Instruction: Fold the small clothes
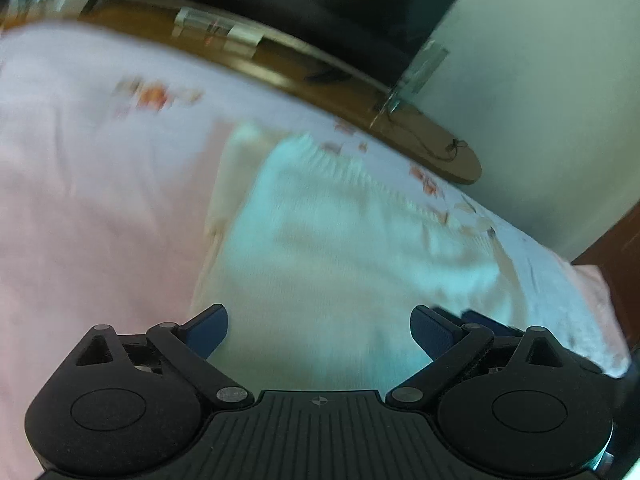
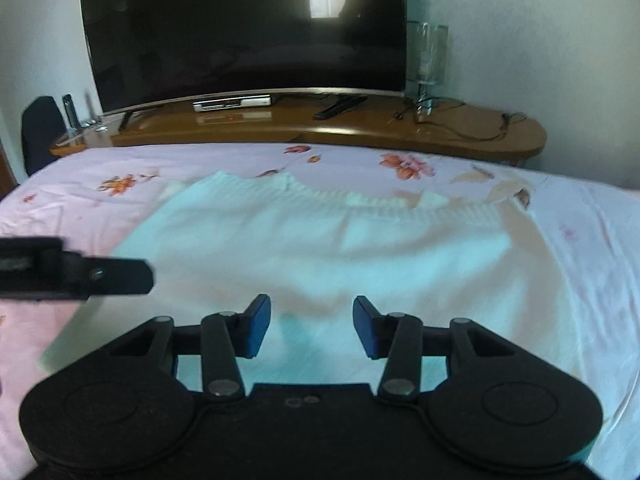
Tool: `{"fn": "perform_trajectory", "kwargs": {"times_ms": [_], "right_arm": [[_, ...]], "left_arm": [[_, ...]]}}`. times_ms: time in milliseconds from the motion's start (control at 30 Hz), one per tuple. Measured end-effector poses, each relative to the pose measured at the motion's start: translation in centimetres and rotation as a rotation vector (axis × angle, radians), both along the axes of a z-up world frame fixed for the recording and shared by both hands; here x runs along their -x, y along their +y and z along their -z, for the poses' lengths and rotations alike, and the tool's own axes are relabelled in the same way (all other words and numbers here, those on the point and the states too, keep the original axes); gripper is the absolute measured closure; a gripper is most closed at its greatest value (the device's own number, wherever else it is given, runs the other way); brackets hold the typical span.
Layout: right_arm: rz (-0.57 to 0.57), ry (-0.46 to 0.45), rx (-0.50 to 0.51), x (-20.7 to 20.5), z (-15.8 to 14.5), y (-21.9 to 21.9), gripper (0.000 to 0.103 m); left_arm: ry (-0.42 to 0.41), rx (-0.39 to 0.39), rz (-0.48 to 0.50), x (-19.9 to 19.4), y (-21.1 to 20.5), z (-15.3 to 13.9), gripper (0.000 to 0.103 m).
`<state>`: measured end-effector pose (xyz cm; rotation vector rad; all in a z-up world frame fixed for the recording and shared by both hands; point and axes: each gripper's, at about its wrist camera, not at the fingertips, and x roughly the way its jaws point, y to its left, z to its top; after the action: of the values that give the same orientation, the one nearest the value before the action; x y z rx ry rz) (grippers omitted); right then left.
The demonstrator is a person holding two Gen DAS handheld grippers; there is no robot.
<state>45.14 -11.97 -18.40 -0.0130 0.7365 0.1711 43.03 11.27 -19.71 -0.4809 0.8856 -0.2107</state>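
**White knit top spread on the bed, both grippers above it**

A white knit top lies flat on a pink flowered bed sheet, ribbed edge toward the far side. Beyond the bed, a curved wooden bench carries a dark television, a silver player box, a remote and a glass lamp with trailing cable.

The right gripper hangs over the top's near edge, fingers parted wide with nothing between them. The left gripper is likewise spread wide and empty.

Only the right view shows the left gripper from the side, over the top's left edge. The left view is blurred and tilted.
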Motion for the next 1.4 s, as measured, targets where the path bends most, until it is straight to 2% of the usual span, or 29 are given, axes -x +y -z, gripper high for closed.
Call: {"fn": "perform_trajectory", "kwargs": {"times_ms": [67, 167, 233, 333, 467, 667, 833, 900, 933, 967, 1100, 1200, 1233, 1267, 1300, 1333, 1400], "right_arm": [[-0.001, 0.012, -0.014, 0.5, 0.1, 0.2, 0.058], [-0.006, 0.029, -0.038, 1.4, 0.3, 0.3, 0.058], [-0.013, 0.038, -0.044, 2.0, 0.5, 0.5, 0.058], [-0.023, 0.045, -0.047, 2.7, 0.7, 0.9, 0.058], [-0.024, 0.044, -0.052, 3.3, 0.8, 1.0, 0.058], [-0.013, 0.029, -0.053, 2.9, 0.8, 1.1, 0.058], [-0.005, 0.015, -0.061, 2.0, 0.8, 1.2, 0.058], [-0.003, 0.01, -0.063, 1.6, 0.8, 1.2, 0.058], [-0.003, 0.008, -0.061, 1.4, 0.9, 1.3, 0.058], [-0.003, 0.008, -0.061, 1.1, 1.0, 1.3, 0.058], [0.0, 0.012, -0.062, 0.6, 1.3, 1.2, 0.058], [0.001, 0.012, -0.061, 0.4, 1.5, 1.2, 0.058], [0.001, 0.013, -0.057, 0.3, 1.6, 1.3, 0.058], [0.001, 0.013, -0.053, 0.2, 1.6, 1.3, 0.058], [0.0, 0.01, -0.052, 0.2, 1.6, 1.4, 0.058], [0.0, 0.002, -0.048, 0.2, 1.5, 1.4, 0.058], [0.005, -0.015, -0.034, 0.1, 1.3, 1.3, 0.059]], "left_arm": [[0.043, 0.068, -0.032, 1.4, 0.8, 0.9, 0.006], [0.055, 0.14, -0.089, 3.4, 1.7, 1.6, 0.006], [0.086, 0.216, -0.131, 4.3, 2.3, 1.9, 0.006], [0.156, 0.342, -0.189, 5.3, 2.8, 3.3, 0.017], [0.101, 0.363, -0.216, 5.4, 2.7, 4.0, 0.017], [0.031, 0.41, -0.261, 2.8, 2.5, 5.1, 0.017], [-0.035, 0.415, -0.275, 0.4, 2.0, 5.4, 0.017], [-0.052, 0.42, -0.278, -0.6, 1.8, 5.7, 0.028], [-0.052, 0.432, -0.282, -0.9, 1.8, 6.0, 0.04], [-0.047, 0.444, -0.291, -1.3, 1.8, 6.4, 0.045], [-0.075, 0.509, -0.323, -2.0, 2.1, 6.9, 0.045], [-0.094, 0.485, -0.325, -2.5, 1.5, 6.8, 0.045], [-0.092, 0.471, -0.324, -2.6, 1.3, 6.7, 0.052], [-0.078, 0.464, -0.333, -2.6, 1.3, 6.8, 0.07], [-0.053, 0.473, -0.349, -2.8, 1.6, 7.2, 0.079], [-0.039, 0.477, -0.37, -2.8, 1.8, 7.5, 0.084], [-0.048, 0.463, -0.375, -2.7, 1.9, 7.5, 0.085]]}}
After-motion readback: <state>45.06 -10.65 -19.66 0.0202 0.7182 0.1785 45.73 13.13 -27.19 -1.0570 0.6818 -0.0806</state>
